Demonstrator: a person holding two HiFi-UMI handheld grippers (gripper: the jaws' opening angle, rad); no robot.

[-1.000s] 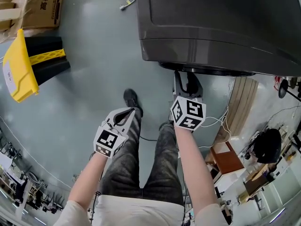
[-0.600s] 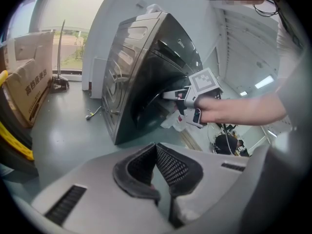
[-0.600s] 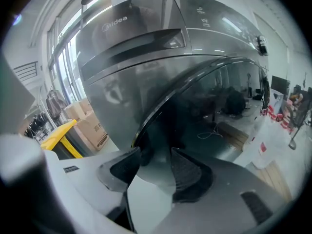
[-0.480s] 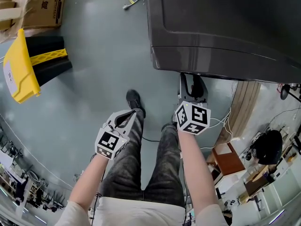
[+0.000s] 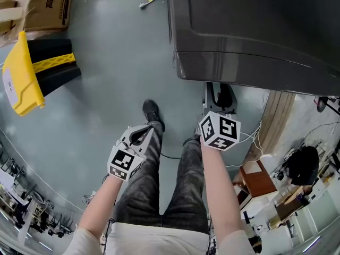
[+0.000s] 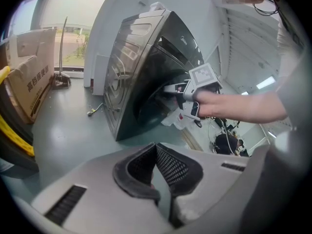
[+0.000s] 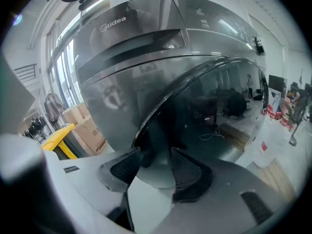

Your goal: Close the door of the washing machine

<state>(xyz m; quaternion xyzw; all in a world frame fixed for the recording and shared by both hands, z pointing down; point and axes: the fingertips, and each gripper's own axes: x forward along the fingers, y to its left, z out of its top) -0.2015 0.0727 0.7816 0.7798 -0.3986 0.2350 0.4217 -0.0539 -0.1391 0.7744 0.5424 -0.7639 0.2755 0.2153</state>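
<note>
The right gripper (image 7: 155, 161), at centre frame, has its jaws apart, just at the dark glass door (image 7: 209, 111) of the washing machine (image 5: 255, 31). The left gripper (image 6: 156, 149), at lower left, has its jaws together and empty.

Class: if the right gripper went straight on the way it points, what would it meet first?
Most likely the dark door of the washing machine, right ahead of the right gripper's open fingers; how near is unclear.

Bright, even light; fisheye edges dark, seemingly blurred.
</note>
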